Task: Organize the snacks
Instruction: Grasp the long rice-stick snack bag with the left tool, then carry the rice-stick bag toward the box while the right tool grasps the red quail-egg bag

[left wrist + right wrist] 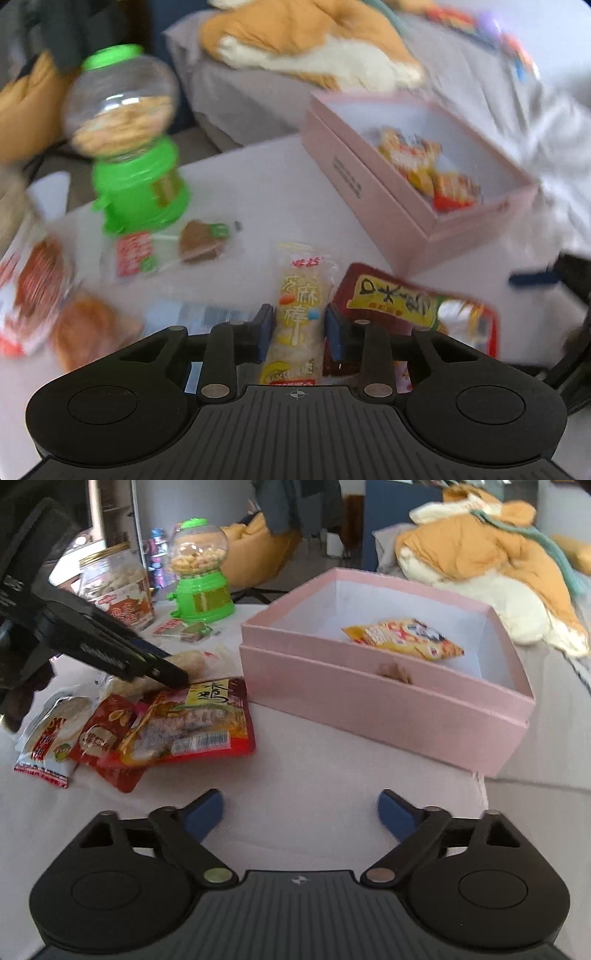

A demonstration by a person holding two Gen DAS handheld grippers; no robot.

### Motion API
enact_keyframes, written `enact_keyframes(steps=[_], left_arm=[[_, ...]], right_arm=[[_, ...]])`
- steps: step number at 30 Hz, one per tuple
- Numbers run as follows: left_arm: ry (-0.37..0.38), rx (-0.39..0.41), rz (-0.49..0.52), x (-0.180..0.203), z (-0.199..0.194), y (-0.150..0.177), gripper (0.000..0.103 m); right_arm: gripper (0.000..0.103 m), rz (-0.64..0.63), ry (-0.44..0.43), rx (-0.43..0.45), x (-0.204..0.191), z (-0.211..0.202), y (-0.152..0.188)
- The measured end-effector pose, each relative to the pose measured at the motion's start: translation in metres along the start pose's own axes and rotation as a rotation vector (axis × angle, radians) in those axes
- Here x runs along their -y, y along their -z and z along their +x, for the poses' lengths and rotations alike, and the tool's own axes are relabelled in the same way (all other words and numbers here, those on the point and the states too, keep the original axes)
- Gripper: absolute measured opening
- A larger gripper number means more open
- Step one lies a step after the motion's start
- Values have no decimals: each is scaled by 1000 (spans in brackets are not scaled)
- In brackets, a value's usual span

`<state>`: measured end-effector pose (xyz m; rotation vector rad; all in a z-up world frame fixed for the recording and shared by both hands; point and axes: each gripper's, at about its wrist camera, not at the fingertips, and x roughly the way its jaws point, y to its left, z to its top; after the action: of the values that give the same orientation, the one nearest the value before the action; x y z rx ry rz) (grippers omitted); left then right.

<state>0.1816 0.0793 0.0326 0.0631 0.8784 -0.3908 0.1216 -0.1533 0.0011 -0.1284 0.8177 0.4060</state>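
Note:
In the left wrist view my left gripper [299, 330] stands open, its blue pads on either side of a yellow-and-white snack stick packet [300, 295] that lies on the white table. A red packet [406, 299] lies just to its right. The right wrist view shows the left gripper [173, 674] reaching down over the snack pile, beside the red packet [192, 723]. My right gripper [299, 812] is wide open above bare tablecloth, with nothing between its fingers. The open pink box [369, 701] holds a yellow snack packet [402, 638]; in the left view, blurred packets [424, 166] show inside the box [369, 192].
A green candy dispenser [201, 590] and a glass jar [118, 587] stand at the back left. Small wrapped sweets [199, 240] lie near the dispenser [136, 177], and more packets [51, 738] lie at the left. An orange plush toy [480, 561] lies on grey bedding behind the box.

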Motion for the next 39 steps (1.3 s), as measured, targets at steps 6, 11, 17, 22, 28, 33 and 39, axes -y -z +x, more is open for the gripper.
enact_keyframes(steps=[6,11,17,22,28,33,39], left_arm=[[-54,202,-206,-27,-75,45,34],[-128,262,-298,-35,-126,84,34],[-102,317,-421,-43,-158,126,34],[-4,303,-430,-31,-153,139,34],[100,255,-331,9,-126,128,34],[-2,168,-173,51,-97,120,34],[-74,71,-118,69,-83,129,35]], right_arm=[[103,-3,-31,-52,-23,-2,-5],[99,35,-230,-41,-66,-3,-13],[99,50,-156,-1,-110,33,-41],[81,11,-200,-41,-114,24,-38],[54,-58,-206,-64,-92,-15,-4],[54,-23,-110,-27,-56,-36,17],[80,62,-137,-19,-38,-36,23]])
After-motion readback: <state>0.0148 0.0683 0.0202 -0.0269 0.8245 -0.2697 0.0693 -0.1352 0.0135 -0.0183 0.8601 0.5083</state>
